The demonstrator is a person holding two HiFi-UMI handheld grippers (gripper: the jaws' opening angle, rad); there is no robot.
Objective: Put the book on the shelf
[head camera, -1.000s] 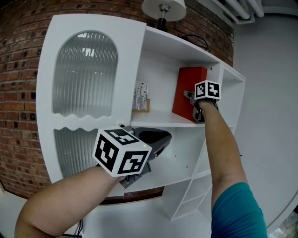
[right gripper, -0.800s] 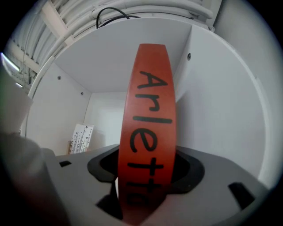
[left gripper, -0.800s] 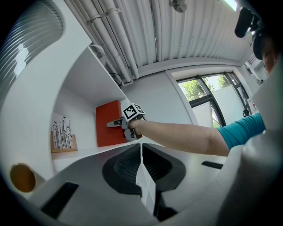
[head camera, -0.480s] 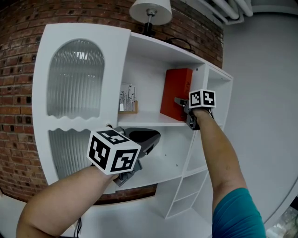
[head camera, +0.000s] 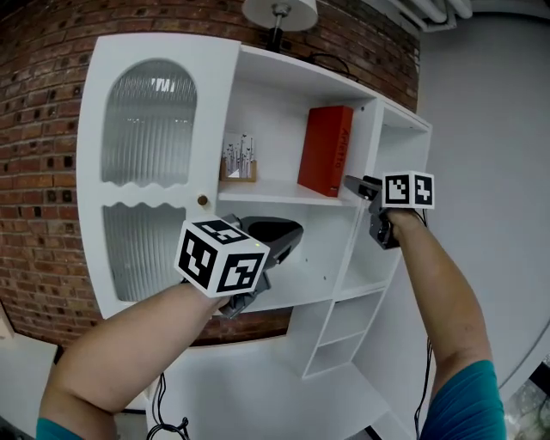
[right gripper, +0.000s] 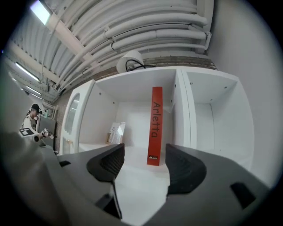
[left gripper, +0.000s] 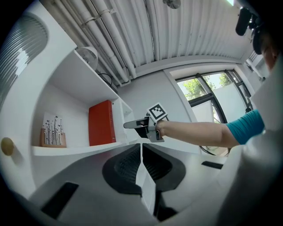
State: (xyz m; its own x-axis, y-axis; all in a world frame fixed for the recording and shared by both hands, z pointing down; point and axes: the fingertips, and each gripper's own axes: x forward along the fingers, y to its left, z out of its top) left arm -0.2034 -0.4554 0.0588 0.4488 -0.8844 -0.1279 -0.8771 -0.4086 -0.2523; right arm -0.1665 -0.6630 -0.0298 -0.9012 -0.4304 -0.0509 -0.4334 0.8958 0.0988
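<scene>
The red book (head camera: pixel 325 150) stands upright on the upper shelf (head camera: pixel 266 196) of the white cabinet, against the divider on its right. It also shows in the left gripper view, red book (left gripper: pixel 101 122), and spine-on in the right gripper view, red book (right gripper: pixel 155 126). My right gripper (head camera: pixel 354 183) hangs in front of the shelf edge, apart from the book. Its jaws have just been opening and stand open with nothing between them, right gripper (right gripper: pixel 141 163). My left gripper (head camera: pixel 279 239) is lower, before the middle shelf, with its jaws shut and empty, left gripper (left gripper: pixel 141 163).
A small wooden holder with cards (head camera: pixel 237 163) sits at the shelf's left end. A ribbed-glass door (head camera: pixel 146 133) with a knob (head camera: pixel 202 200) covers the cabinet's left half. A lamp (head camera: pixel 279 13) stands on top. Narrow open compartments (head camera: pixel 400 155) lie to the right.
My right gripper has let go of the book and drawn back from it, to the right and lower. The book stays standing on the shelf. My left gripper shifted slightly.
</scene>
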